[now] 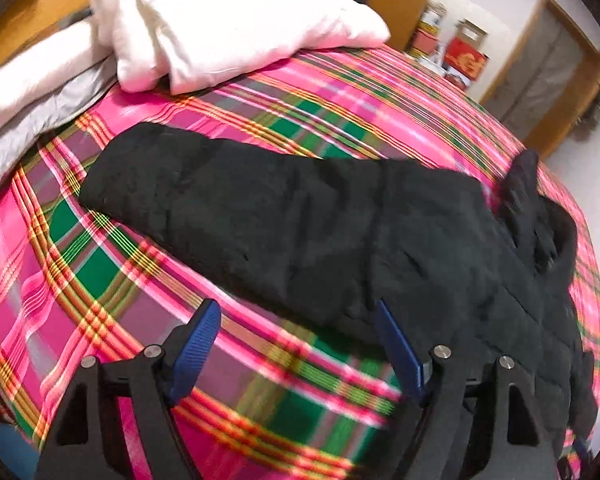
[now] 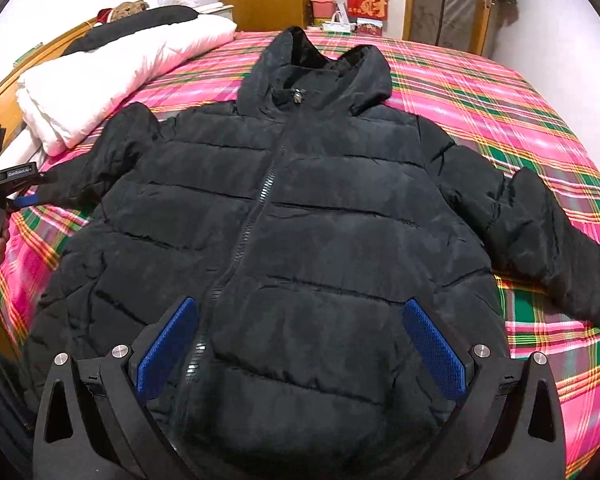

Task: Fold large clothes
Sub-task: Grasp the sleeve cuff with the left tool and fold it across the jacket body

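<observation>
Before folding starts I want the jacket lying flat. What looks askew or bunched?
The jacket lies front up and zipped, mostly flat. The right sleeve bends at the elbow, and the hood is rumpled and propped up. Both the left gripper and right gripper are open.

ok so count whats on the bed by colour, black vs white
black: 2, the puffer jacket spread front up on the plaid bedspread, and a dark item on the far side of the bedding
white: 1, the folded quilt at the head of the bed
total: 3
</observation>
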`<state>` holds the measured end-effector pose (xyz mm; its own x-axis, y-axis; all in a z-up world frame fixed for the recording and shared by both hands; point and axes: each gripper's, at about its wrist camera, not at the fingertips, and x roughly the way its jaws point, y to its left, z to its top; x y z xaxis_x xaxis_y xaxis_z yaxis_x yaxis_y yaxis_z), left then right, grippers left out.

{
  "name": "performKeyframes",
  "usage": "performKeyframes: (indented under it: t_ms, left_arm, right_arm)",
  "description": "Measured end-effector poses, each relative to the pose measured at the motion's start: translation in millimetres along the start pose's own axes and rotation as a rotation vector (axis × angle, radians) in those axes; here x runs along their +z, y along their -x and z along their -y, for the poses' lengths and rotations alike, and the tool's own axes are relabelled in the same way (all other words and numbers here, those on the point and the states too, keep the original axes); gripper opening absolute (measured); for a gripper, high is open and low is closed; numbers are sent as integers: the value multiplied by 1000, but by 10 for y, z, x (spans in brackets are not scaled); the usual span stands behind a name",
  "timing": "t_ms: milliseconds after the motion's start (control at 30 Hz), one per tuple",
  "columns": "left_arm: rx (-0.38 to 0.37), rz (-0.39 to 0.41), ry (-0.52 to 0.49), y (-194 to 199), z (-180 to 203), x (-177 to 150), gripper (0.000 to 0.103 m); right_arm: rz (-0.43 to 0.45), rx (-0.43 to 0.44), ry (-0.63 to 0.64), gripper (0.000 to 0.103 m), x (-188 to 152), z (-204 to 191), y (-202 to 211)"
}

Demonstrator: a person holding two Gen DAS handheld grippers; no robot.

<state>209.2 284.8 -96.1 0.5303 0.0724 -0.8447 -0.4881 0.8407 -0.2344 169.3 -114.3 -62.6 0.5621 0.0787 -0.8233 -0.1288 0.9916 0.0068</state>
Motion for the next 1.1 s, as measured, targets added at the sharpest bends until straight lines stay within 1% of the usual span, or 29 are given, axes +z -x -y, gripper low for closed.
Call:
performKeyframes:
  t_ms: [133, 300, 367, 400, 467, 500, 533, 567, 600, 633, 667, 733, 800, 900, 1000, 1100]
  left_arm:
    - [13, -11, 76, -294, -272, 89, 80]
    - [46, -5, 206, -561, -596, 142, 70]
    - [38, 10, 259, -636, -725, 161, 66]
    - [38, 31, 261, -637, -747, 176, 65]
    - [61, 40, 231, -663, -728, 234, 62]
    - [76, 46, 208, -679, -704, 260, 60]
    - [87, 55, 188, -686, -683, 278, 51]
    - [88, 59, 177, -691, -668, 298, 40]
    - [88, 62, 169, -686, -659, 323, 35]
    - [92, 66, 165, -654, -638, 342, 24]
    - [93, 75, 162, -606, -616, 361, 18]
    - [82, 101, 150, -448, -533, 394, 14]
    - [56, 134, 129, -268, -421, 451, 12]
    - [-15, 209, 81, 144, -173, 504, 11]
    - [-105, 282, 10, 603, 169, 533, 10]
    - [-202, 334, -72, 1003, 565, 541, 10]
  right_arm:
    - [-15, -17, 0, 103, 1, 49, -93]
    - [-31, -33, -7, 103, -24, 118, -183]
    - [-42, -39, -14, 103, -45, 151, -226]
    - [-45, -41, -17, 103, -56, 162, -240]
    - [-54, -44, -24, 103, -77, 185, -272]
    - [-56, -45, -26, 103, -84, 193, -280]
    - [-58, -46, -28, 103, -91, 200, -285]
    - [-60, -47, -30, 103, -95, 204, -286]
    - [-60, -47, -33, 103, -97, 211, -284]
    - [-60, -47, -35, 103, -97, 214, -279]
    - [-56, -47, -36, 103, -94, 221, -263]
    - [-48, -49, -37, 103, -89, 236, -228]
    - [-40, -50, -42, 103, -90, 256, -188]
    - [-27, -52, -58, 103, -103, 302, -105]
    - [-11, -54, -80, 103, -121, 367, -2]
    - [9, -55, -105, 103, -154, 463, 122]
